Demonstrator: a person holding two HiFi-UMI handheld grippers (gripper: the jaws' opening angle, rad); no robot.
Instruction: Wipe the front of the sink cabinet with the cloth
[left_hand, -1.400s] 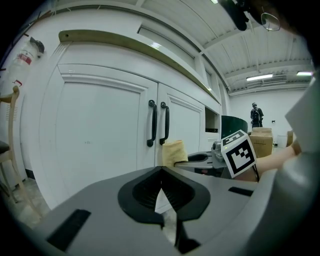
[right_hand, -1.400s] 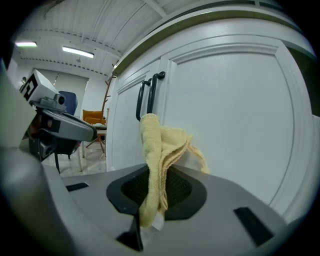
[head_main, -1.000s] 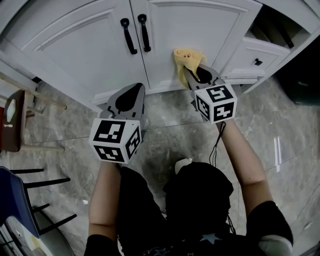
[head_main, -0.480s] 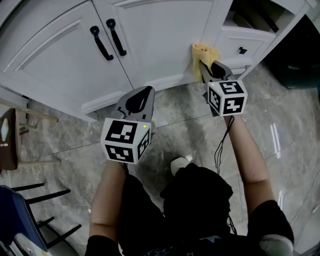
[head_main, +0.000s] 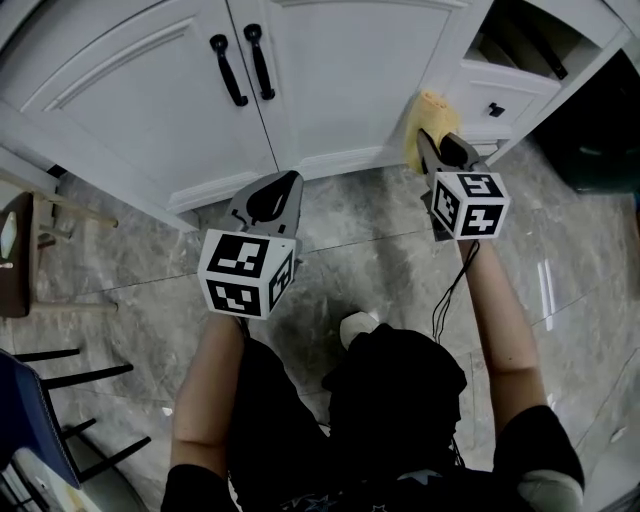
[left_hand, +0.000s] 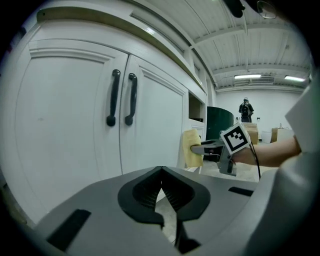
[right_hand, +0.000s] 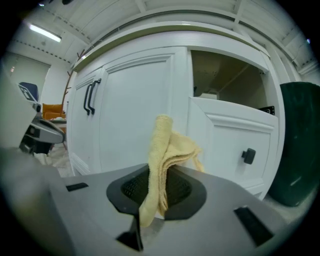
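Showing the wiping stroke at the right end of the sink cabinet (head_main: 330, 80): the right gripper (head_main: 434, 152) has its fingers clenched on the folded yellow cloth (head_main: 428, 118), which appears pressed against the white upright between the right door and the drawer (head_main: 500, 98). The left gripper (head_main: 277, 192) is held low over the floor (head_main: 370, 215), apart from the cabinet, with its fingers closed together on nothing.

Likely faults, as judged from this position:
- The cloth is pinched by one fold only, and loose layers stand free above the fingers in the right gripper view. Drag against the painted front could pull it out of the grip.
- A stroke carried further right could snag the cloth on the black knob (right_hand: 248, 156), or catch it on the edge of the open compartment (right_hand: 227, 75) above the drawer.
- With too little cloth ahead of the hard fingertips, they could strike and mark the paint.

Containers:
- The open compartment shows a pale object at its back, but what it is cannot be told.
- The drawer is closed, so its contents are hidden.
- Both doors, with paired black handles (head_main: 245, 65), are shut.
- The dark green bin (right_hand: 300, 145) stands just right of the cabinet, and its inside is not visible.
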